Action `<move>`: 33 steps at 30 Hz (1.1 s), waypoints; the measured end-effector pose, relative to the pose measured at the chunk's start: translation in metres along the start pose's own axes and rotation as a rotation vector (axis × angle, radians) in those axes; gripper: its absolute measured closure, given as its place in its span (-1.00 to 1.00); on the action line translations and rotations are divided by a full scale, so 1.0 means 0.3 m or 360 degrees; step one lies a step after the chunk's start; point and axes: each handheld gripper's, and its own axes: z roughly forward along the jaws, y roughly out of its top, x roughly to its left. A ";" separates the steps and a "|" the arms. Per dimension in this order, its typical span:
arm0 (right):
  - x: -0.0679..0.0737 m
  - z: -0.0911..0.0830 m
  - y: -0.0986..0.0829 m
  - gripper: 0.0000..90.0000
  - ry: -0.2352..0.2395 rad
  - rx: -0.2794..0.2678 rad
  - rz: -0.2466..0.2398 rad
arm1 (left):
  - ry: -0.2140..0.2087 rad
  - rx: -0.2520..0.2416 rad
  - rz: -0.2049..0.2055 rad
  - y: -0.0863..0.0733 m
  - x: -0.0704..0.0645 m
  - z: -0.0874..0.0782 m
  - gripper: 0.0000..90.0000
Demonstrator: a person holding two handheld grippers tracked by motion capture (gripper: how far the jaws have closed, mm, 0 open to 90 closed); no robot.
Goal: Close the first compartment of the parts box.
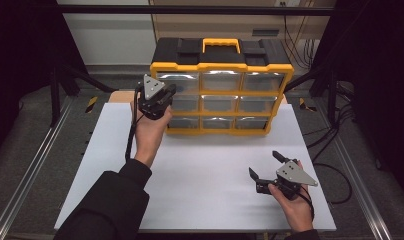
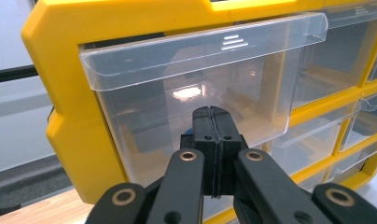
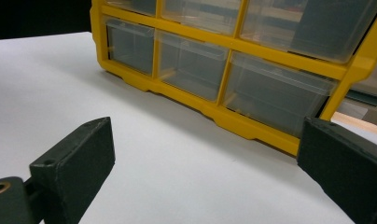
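Note:
A yellow organizer (image 1: 221, 66) with a black top, a yellow carry handle and clear plastic drawers stands at the far side of the white table (image 1: 200, 175). My left gripper (image 1: 169, 91) is up against its left column, jaws pressed together. In the left gripper view the shut left gripper (image 2: 213, 113) sits right in front of the clear top-left drawer (image 2: 177, 79), below its pull lip; whether it touches the drawer I cannot tell. My right gripper (image 1: 264, 164) rests low at the near right, open with nothing between its jaws. The organizer's bottom drawers (image 3: 191, 63) lie ahead of the open right gripper (image 3: 205, 140).
Black frame posts and metal rails flank the table on both sides. Cables hang at the far right. A strip of wooden board (image 2: 32, 207) lies under the organizer's left corner. White tabletop stretches between my two hands.

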 end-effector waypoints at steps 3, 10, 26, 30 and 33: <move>0.000 0.000 0.000 -0.90 0.0001 0.0001 0.0000 | 0.0006 0.0009 0.0004 0.000 0.001 0.001 0.99; 0.000 -0.002 0.000 -0.90 -0.0011 -0.0001 -0.0006 | 0.0006 0.0012 -0.0003 0.002 0.006 0.006 0.99; -0.001 -0.004 0.001 -0.90 -0.0014 -0.0012 -0.0006 | 0.0016 0.0009 -0.0018 -0.001 0.005 0.020 0.99; -0.001 -0.003 0.001 -0.90 -0.0013 -0.0011 -0.0009 | 0.0019 0.0010 -0.0020 0.000 0.009 0.024 0.99; -0.001 -0.004 0.000 -0.90 -0.0013 -0.0010 -0.0009 | 0.0020 0.0009 -0.0026 0.000 0.009 0.027 0.99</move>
